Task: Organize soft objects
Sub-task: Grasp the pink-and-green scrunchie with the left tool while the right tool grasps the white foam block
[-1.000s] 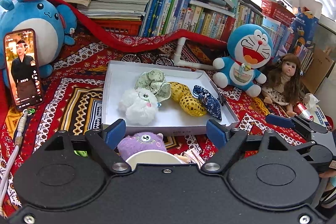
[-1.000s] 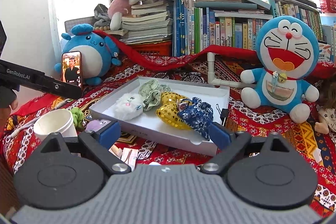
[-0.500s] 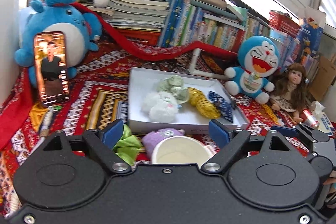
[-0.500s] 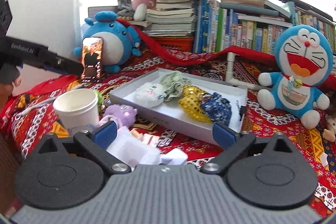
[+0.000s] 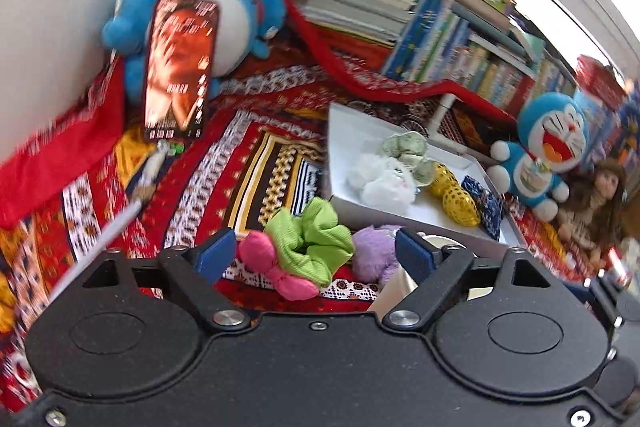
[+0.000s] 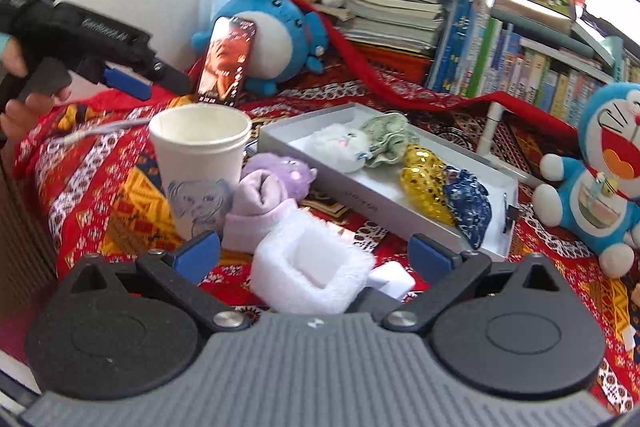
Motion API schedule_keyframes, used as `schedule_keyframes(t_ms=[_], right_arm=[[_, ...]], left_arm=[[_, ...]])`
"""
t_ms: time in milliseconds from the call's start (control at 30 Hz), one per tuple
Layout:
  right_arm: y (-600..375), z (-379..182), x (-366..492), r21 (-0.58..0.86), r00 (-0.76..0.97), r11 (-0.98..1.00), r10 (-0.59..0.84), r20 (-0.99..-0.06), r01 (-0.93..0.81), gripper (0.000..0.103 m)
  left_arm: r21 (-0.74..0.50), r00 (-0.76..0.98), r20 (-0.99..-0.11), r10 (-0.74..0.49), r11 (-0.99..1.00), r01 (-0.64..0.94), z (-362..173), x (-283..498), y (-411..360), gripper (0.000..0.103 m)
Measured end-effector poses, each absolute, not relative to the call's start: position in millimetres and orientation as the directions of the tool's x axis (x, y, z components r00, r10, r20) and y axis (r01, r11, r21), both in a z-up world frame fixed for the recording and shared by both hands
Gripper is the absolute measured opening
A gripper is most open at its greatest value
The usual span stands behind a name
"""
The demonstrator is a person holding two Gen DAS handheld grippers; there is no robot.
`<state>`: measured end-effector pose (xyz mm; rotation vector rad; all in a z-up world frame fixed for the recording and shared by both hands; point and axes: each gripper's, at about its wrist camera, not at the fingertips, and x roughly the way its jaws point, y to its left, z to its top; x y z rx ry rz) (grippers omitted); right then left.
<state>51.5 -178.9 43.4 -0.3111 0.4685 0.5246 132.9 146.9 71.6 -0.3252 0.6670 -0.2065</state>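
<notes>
Green scrunchie (image 5: 308, 241), pink scrunchie (image 5: 272, 263), touching

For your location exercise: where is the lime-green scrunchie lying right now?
In the left wrist view the lime-green scrunchie lies on the patterned cloth, between the pink scrunchie and purple plush, just before the white tray.

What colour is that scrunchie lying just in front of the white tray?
Lime green scrunchie, clearest in the left wrist view, beside a pink one.
</notes>
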Motion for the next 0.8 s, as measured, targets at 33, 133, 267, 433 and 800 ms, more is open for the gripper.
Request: schedule_keyframes(t_ms=[33, 133, 267, 433, 800], right_arm=[[-176, 42, 51, -0.183, 0.766, 0.817, 0.4, -0.502, -0.547, 0.103], [-166, 37, 48, -0.256, 0.784, 0.798, 0.377, -0.494, -0.545, 0.103], [-155, 30, 44, -0.334, 0.793, 0.764, 0.358, -0.492, -0.552, 0.103], [-148, 22, 45, -0.375, 0.79, 0.736, 0.348, -0.505, -0.564, 0.103], [-147, 19, 51, -0.377, 0.784, 0.731, 0.343, -0.517, -0.569, 0.103]], left_arm=[[-0.395, 0.758, -0.577, -0.304, 0.916, 0.067, 67, 136, 151, 0.078], [-0.476, 0.731, -0.592, -0.341, 0.879, 0.025, 53, 145, 160, 0.074], [-0.476, 0.721, -0.612, -0.325, 0.879, -0.007, 40, 154, 160, 0.071], [-0.492, 0.709, -0.626, -0.324, 0.87, -0.037, 29, 165, 157, 0.066], [-0.492, 0.707, -0.636, -0.308, 0.868, -0.065, 19, 174, 153, 0.065]])
